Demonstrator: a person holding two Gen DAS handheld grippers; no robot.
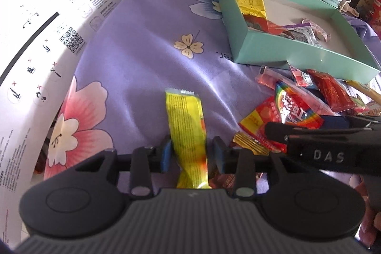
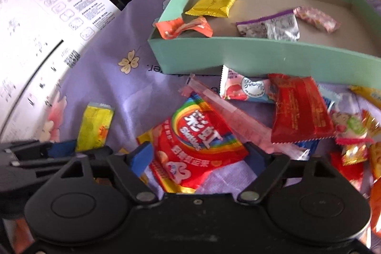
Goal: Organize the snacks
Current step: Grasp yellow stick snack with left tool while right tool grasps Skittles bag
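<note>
Across the whole surface lies a lilac cloth [image 1: 142, 44] printed with big pink and cream flowers, and a large white printed sheet [image 1: 35, 16] with a QR code curls over its left side. Next in size is the mint-green box [image 2: 238, 56], shallow and open, sitting toward the far right of the cloth; inside it lie a yellow packet [image 2: 214, 2], an orange-red wrapper [image 2: 183, 27], a silvery purple-edged sachet [image 2: 269, 27] and a small pink sweet [image 2: 316, 18], all apart from each other. Just in front of the box's near wall is a loose heap of snacks: a red rainbow Skittles bag [image 2: 197, 142], a dark red packet [image 2: 300, 108] partly on a long clear pink stick [image 2: 226, 111], and a pale peach-printed packet [image 2: 245, 87] touching the box wall. Off to the left of the heap, by itself on the cloth, lies a long yellow wrapper [image 1: 188, 132]. The left tongs [image 1: 193, 154] are straddling its near end, blue pads either side, with a narrow gap showing between pad and wrapper, so they are apart and not pinching it. The right tongs [image 2: 200, 156] stand wide apart over the lower part of the Skittles bag, pads either side and not pressing on it.
</note>
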